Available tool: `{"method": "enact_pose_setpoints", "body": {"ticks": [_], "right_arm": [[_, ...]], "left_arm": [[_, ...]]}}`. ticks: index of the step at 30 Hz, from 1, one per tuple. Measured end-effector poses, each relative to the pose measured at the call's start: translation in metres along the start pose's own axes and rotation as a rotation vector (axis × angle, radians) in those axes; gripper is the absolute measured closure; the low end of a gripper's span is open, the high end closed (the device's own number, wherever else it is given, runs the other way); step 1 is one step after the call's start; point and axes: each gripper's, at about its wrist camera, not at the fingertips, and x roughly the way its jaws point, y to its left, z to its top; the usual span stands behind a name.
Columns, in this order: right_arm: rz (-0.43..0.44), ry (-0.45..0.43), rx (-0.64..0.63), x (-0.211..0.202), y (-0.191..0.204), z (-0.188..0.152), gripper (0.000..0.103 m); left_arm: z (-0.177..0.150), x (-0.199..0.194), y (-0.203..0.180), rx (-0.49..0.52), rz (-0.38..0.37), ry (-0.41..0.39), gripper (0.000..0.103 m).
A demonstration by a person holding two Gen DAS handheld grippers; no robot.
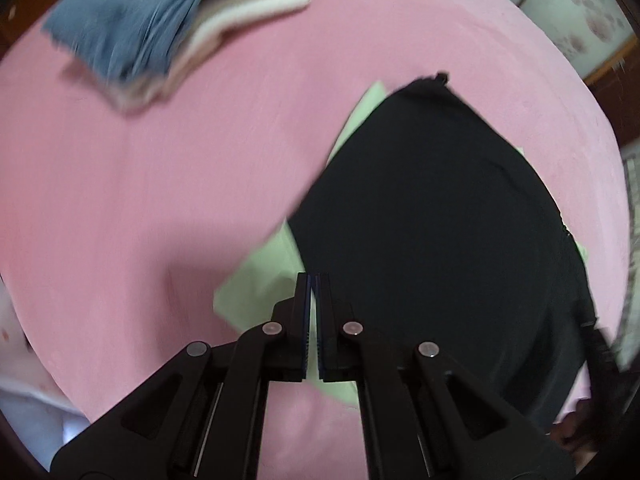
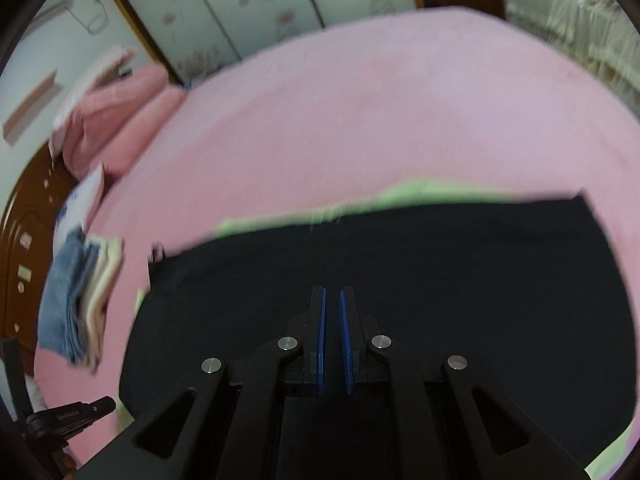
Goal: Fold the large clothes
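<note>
A black garment (image 1: pixel 432 220) (image 2: pixel 400 264) lies spread flat on the pink bed (image 1: pixel 160 180) (image 2: pixel 360 100). Under it lies a light green cloth (image 1: pixel 256 280) (image 2: pixel 400 194) whose edges stick out. In the left wrist view my left gripper (image 1: pixel 313 276) hangs over the near edge of the black garment and the green cloth. Its pads are pressed together with nothing between them. My right gripper (image 2: pixel 332 290) hovers above the middle of the black garment. A narrow gap shows between its blue pads and nothing is in it.
A stack of folded clothes (image 1: pixel 160 20) (image 2: pixel 76 300), blue denim on cream, sits on the bed to the left. Pink pillows (image 2: pixel 116 108) and a wooden headboard (image 2: pixel 24 240) lie beyond it. Flowered wardrobe doors (image 2: pixel 240 12) stand behind the bed.
</note>
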Motion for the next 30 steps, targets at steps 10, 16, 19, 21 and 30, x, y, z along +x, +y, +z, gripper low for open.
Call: {"method": "enact_pose_setpoints", "body": {"ticks": [10, 16, 19, 21, 30], "right_arm": [[-0.107, 0.291, -0.097, 0.082, 0.012, -0.074, 0.096], [-0.106, 0.391, -0.035, 0.11, 0.018, -0.065, 0.096], [-0.08, 0.439, -0.051, 0.12, 0.003, -0.044, 0.096], [-0.06, 0.466, -0.089, 0.123, 0.0, -0.036, 0.096], [0.027, 0.489, -0.076, 0.123, -0.019, -0.03, 0.096]], "left_arm": [[-0.053, 0.013, 0.017, -0.108, -0.112, 0.14, 0.098], [-0.083, 0.023, 0.028, -0.155, -0.286, 0.154, 0.036], [-0.08, 0.036, 0.031, -0.144, -0.379, 0.137, 0.033], [-0.075, 0.046, 0.036, -0.19, -0.42, 0.145, 0.031], [-0.063, 0.073, 0.063, -0.485, -0.525, 0.091, 0.021]]}}
